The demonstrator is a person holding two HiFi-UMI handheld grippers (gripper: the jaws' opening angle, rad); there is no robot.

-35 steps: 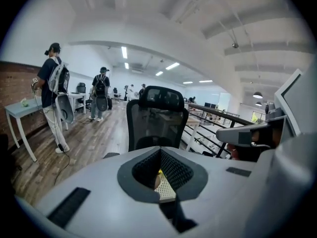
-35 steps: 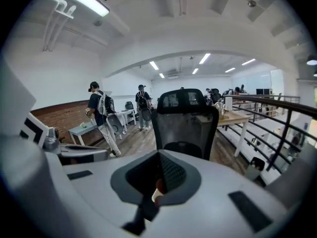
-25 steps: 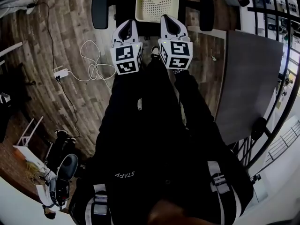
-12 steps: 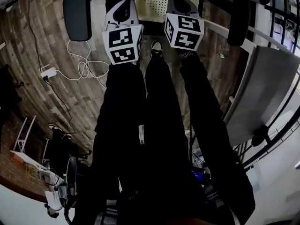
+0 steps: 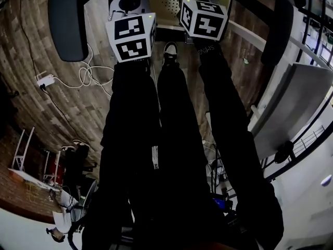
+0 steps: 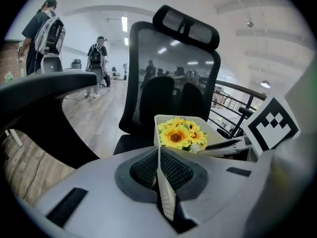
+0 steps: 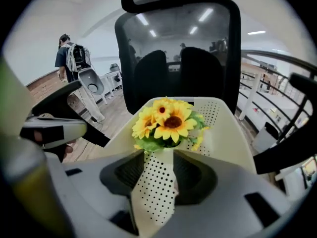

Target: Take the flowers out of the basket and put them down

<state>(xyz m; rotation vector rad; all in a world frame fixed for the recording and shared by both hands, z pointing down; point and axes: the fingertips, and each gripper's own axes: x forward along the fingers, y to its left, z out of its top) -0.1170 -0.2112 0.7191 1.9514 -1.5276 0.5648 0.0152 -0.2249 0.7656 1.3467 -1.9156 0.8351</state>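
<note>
**Left gripper** point(image 6: 159, 155), one. Clenched on a thin perforated wall of the basket point(image 7: 225, 133); the wall runs edge-on between the two dark pads, which sit tight against it on either side.

**Right gripper** point(image 7: 157, 158), one. Jaws partly apart, having just been opening. A perforated basket wall stands in the gap between the pads, and no firm pinch on it shows.

**Marker cubes**, two, one on each gripper: left point(image 5: 132, 35), right point(image 5: 204, 19).

**Basket**, one. Cream plastic with rows of small holes. It lies in front of the backrest of the office chair point(image 7: 178, 48), between the chair's armrests. Whether it rests fully on the seat cannot be told.

**Flowers** point(image 7: 167, 123), one bunch of yellow sunflowers with green leaves. At least three blooms show. The bunch is inside the basket at the near end, just beyond the tips of both grippers, and neither gripper touches it.

**Office chair**, one. Black mesh back, one headrest, two armrests: left point(image 5: 67, 20), right point(image 5: 278, 25).

**Floor** point(image 5: 47, 113), wood-patterned. One white cable point(image 5: 91, 74) is coiled on it, left of the person's legs.

**People in the background**, two with backpacks in the left gripper view point(image 6: 42, 33) point(image 6: 96, 58), well away from the chair.
</note>
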